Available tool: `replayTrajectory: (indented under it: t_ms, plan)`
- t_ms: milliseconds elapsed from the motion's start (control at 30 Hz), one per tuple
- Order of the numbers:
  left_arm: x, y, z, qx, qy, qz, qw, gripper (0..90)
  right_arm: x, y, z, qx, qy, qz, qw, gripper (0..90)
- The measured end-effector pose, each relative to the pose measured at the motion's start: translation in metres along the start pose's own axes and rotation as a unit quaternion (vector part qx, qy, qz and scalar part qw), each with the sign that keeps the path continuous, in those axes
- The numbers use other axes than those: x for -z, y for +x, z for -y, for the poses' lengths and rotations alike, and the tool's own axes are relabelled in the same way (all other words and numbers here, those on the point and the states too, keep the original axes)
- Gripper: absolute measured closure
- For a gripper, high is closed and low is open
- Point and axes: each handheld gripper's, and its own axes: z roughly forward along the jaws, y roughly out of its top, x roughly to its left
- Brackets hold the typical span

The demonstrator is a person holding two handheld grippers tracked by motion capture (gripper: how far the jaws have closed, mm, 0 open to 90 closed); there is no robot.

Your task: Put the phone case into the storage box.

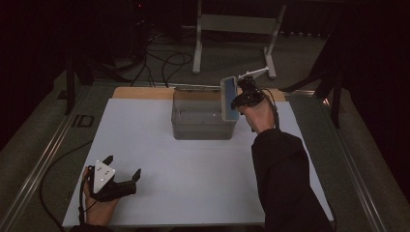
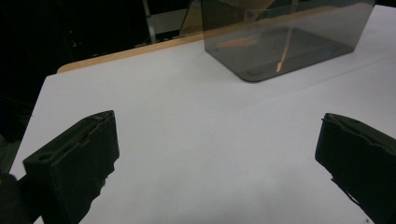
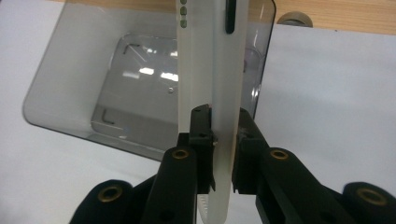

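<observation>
Lid [image 1: 229,98], white with a blue face, stands on edge at the right rim of the clear box [image 1: 203,116] in the high view, clamped in the right gripper [image 1: 240,99]. The box sits on the white worktop [image 1: 193,183] toward its far edge; cables and a metal stand [image 1: 237,29] lie beyond. The left gripper [image 1: 122,169] rests near the front left corner.

From the left gripper view its jaws gape wide with bare worktop [image 2: 210,140] between, the box [image 2: 285,42] well ahead.

From the right gripper view the right gripper [image 3: 223,140] pinches the lid [image 3: 212,70] edge-on above the box [image 3: 102,93].
</observation>
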Motion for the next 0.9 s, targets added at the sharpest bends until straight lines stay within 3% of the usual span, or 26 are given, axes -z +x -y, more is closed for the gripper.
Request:
replayTrajectory:
  t_ms: [900]
  plan:
    - [0.001,0.001,0.0,0.004,-0.001,0.0,1.0,0.5,-0.031,-0.006,0.002,-0.015,0.003,0.018,0.9997,81.5]
